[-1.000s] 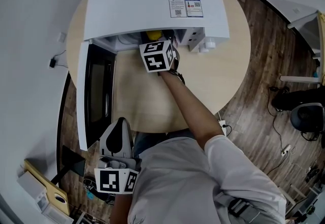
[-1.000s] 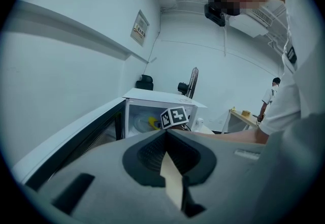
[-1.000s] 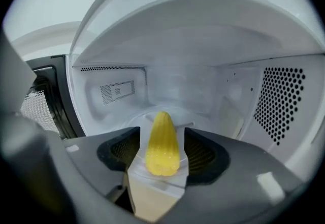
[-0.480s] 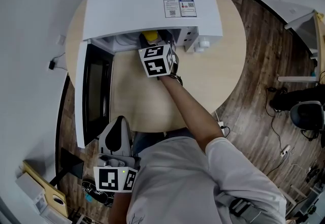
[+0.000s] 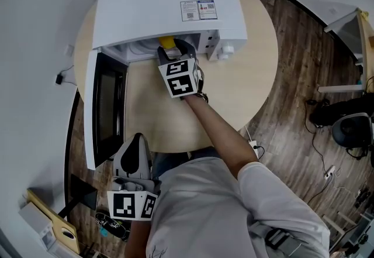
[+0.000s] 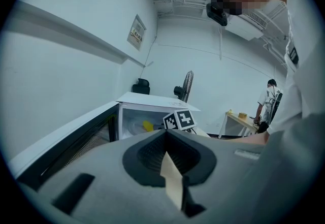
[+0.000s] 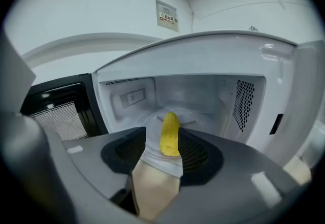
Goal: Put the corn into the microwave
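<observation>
The yellow corn [image 7: 169,134] lies on the turntable inside the white microwave [image 5: 163,5], just past the opening, and shows as a yellow end [image 5: 168,42] from above. My right gripper [image 5: 175,51] hovers at the mouth of the cavity, a little short of the corn. Its jaws have just been closing, a gap still stands between them, and nothing is pressed in it. My left gripper [image 5: 138,141] hangs low near my body, off the table's near edge, with its tips together and nothing held. The left gripper view shows the corn [image 6: 147,126] in the cavity too.
The microwave door [image 5: 102,107] is swung wide open to the left, over the round wooden table [image 5: 234,93]. A power strip [image 5: 254,144] sits at the table's near right edge. Cables and a chair base [image 5: 350,131] lie on the wood floor at right. A person [image 6: 268,101] stands far off.
My right gripper has drawn back from inside the microwave toward me, while the corn stays in the cavity. The left gripper has kept still.
</observation>
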Tool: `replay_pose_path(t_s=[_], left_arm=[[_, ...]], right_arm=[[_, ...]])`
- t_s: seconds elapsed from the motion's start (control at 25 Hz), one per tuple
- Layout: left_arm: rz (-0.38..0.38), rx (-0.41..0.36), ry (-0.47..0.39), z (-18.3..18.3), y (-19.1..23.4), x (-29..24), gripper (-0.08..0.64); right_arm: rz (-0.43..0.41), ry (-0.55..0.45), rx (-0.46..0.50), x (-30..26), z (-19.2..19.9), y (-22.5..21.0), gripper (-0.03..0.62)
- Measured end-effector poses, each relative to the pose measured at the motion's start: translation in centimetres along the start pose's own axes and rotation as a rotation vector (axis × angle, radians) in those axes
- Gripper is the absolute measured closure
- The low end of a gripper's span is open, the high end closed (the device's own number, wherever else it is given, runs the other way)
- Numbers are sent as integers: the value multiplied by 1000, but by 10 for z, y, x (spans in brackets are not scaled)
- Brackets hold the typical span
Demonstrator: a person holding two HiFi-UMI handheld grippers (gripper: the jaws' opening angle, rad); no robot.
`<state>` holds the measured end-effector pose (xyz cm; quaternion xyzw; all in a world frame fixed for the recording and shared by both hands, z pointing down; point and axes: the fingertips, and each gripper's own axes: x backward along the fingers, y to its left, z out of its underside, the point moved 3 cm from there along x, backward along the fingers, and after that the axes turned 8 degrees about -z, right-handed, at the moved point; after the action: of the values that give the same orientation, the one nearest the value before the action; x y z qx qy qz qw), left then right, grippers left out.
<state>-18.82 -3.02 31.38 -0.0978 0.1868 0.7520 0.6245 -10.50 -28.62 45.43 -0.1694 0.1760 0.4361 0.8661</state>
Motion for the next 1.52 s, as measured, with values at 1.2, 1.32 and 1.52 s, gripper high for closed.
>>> replay_pose_path(t_s=[1.2, 1.32, 1.52], left_arm=[[41, 45, -53, 4, -21, 9, 568], [37, 54, -61, 5, -23, 11, 568], [42, 86, -67, 4, -25, 12, 568]], right_arm=[[-203, -38, -90, 102, 4, 26, 506], [-223, -43, -96, 113, 4, 30, 512], [-255, -57, -130, 132, 0, 33, 550]])
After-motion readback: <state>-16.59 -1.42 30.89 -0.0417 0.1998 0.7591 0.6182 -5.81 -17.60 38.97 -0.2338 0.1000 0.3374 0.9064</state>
